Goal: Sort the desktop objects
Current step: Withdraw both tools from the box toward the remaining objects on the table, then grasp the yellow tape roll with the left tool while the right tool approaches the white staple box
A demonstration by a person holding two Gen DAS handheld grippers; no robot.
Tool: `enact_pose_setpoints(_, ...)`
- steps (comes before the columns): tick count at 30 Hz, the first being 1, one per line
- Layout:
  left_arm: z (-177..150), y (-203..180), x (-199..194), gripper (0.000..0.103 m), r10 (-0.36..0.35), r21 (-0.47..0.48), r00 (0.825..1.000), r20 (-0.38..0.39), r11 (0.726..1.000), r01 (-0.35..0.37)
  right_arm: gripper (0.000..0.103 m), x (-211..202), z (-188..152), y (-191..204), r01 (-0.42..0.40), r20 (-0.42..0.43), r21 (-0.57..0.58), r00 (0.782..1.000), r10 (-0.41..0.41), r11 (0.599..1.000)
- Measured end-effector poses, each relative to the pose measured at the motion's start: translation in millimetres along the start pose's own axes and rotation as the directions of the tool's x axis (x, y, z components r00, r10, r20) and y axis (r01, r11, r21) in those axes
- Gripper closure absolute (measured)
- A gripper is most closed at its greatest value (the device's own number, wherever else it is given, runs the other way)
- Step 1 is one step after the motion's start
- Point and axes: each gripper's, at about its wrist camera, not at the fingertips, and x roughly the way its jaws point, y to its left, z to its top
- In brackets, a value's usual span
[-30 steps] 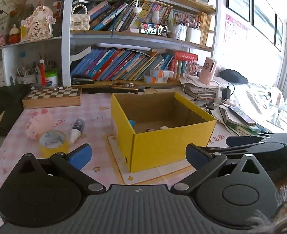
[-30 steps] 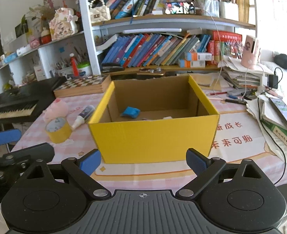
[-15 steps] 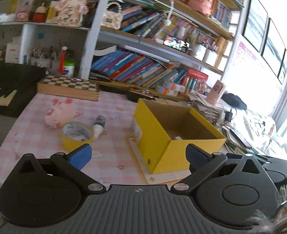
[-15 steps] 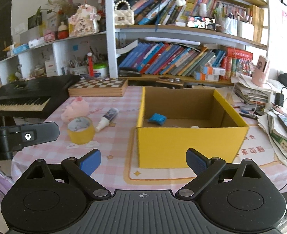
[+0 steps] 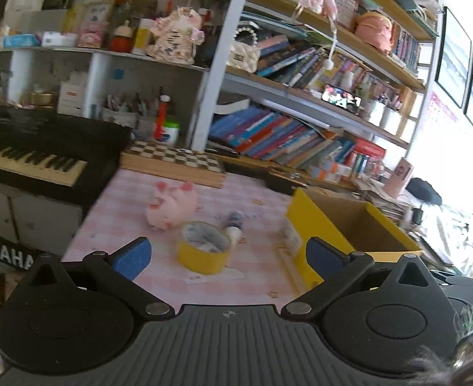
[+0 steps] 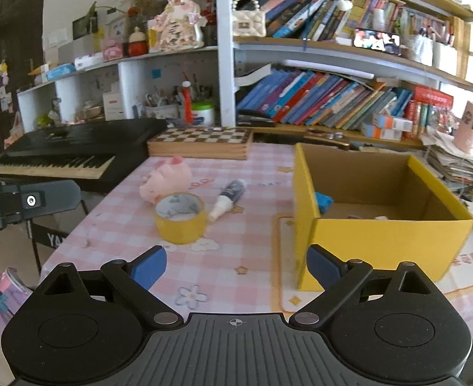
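Pink-checked tablecloth (image 6: 246,257), yellow box (image 6: 387,241) (brown inside), yellow tape roll (image 6: 180,222), pink plush pig (image 6: 165,180), blue-padded tongs (image 6: 236,268).

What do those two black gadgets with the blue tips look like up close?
Each hand-held gripper, left and right, has a black ribbed body, two round discs, silver pivot pins, angled black linkage arms and blue padded fingertips. A small crosshair mark sits mid-body.

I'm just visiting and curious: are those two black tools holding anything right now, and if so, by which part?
Nothing is held. The left tool and the right tool both stand open with only the table showing between their blue pads.
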Motion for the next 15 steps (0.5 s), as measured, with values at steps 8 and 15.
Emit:
enact_pose_setpoints(8,-6.1,35.0,14.1,0.0,0.123,-0.062,0.991,-0.048,0.99,-0.126,0.007,25.5,-4.7,21.2,-0.033,-0.025,-0.011,0.999,0.033,0.999)
enact_pose_setpoints(15,0.2,53.8,48.0,0.0,0.139,-0.066,0.989,-0.047,0.988,-0.142,0.007,57.4,-8.6,29.7,-0.045,-0.056,-0.046,0.998,0.043,0.998)
